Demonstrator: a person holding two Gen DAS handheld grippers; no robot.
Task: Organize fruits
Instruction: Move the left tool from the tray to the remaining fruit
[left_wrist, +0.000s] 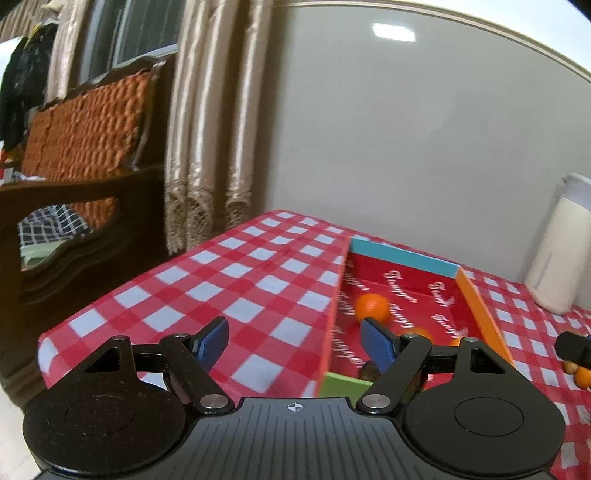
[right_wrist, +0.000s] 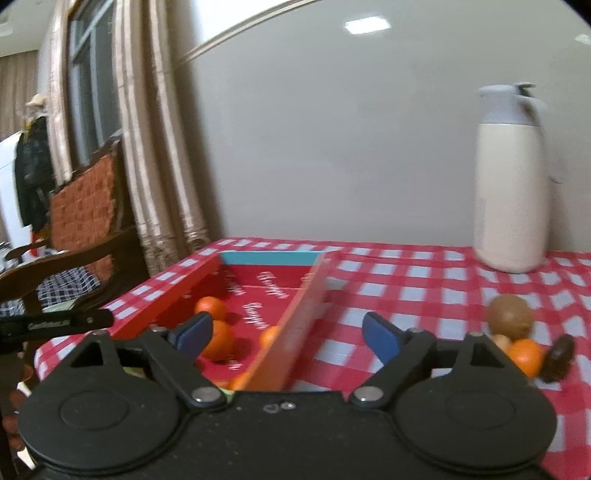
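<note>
**Box wall in the way of the next reach**

While both sets of jaws stand wide and empty, the right gripper (right_wrist: 286, 334) straddles the orange side wall of the shallow red cardboard box (right_wrist: 303, 314). Three small oranges (right_wrist: 218, 338) lie inside that box; a brown round fruit (right_wrist: 509, 315), another orange (right_wrist: 526, 356) and a dark oval fruit (right_wrist: 559, 358) wait outside it on the red-and-white checked table (right_wrist: 406, 280). A careless swing toward them could snag that wall and shove the light box. The left gripper (left_wrist: 293, 341) straddles the box's opposite wall.
</note>
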